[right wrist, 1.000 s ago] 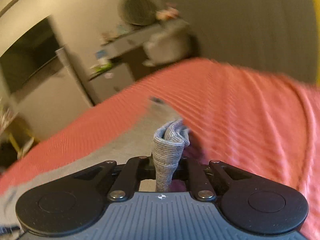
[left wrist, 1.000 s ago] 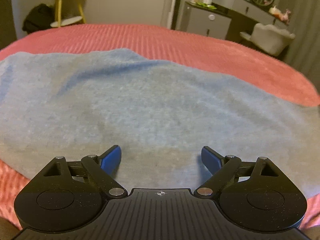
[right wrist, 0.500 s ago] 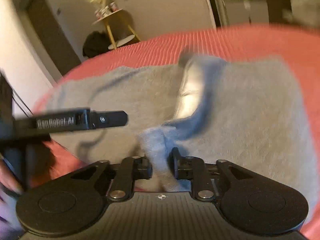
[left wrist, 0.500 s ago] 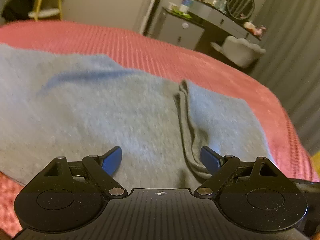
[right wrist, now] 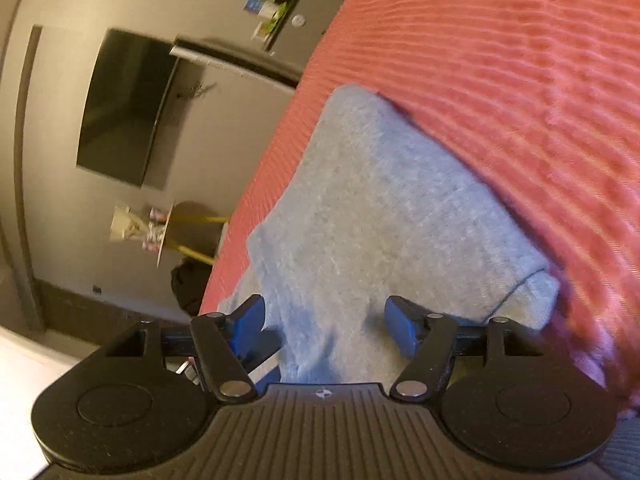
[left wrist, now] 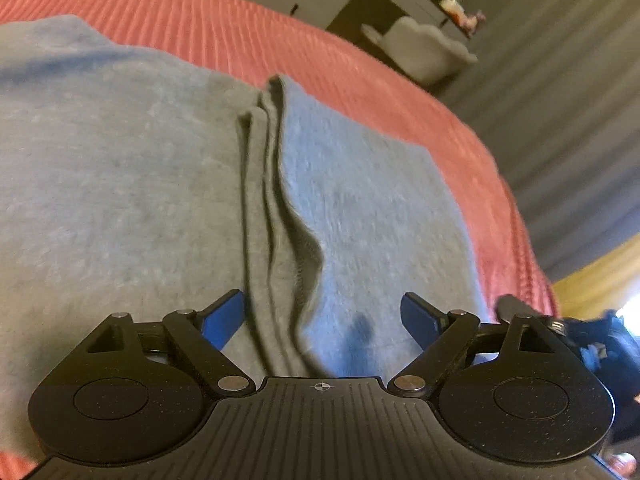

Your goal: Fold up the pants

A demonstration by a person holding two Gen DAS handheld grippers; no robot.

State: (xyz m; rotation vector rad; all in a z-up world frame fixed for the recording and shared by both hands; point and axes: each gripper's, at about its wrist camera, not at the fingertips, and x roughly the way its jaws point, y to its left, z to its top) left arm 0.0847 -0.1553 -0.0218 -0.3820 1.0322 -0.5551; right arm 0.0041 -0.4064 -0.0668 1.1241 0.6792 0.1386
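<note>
Released cuff now lying folded over the grey sweatpants (left wrist: 360, 208); right gripper (right wrist: 324, 320) is opening, empty, left gripper (left wrist: 322, 314) gaping slightly narrower. Soft, limp fleece: pinching layered edges should be easiest.

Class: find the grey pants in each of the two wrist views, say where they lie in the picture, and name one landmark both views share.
Left wrist: pants fill the left and middle, with the folded edge running down the centre to the gripper.
Right wrist: pants lie in the middle, running down to the gripper.
Shared landmark: the red bedspread under the pants.
</note>
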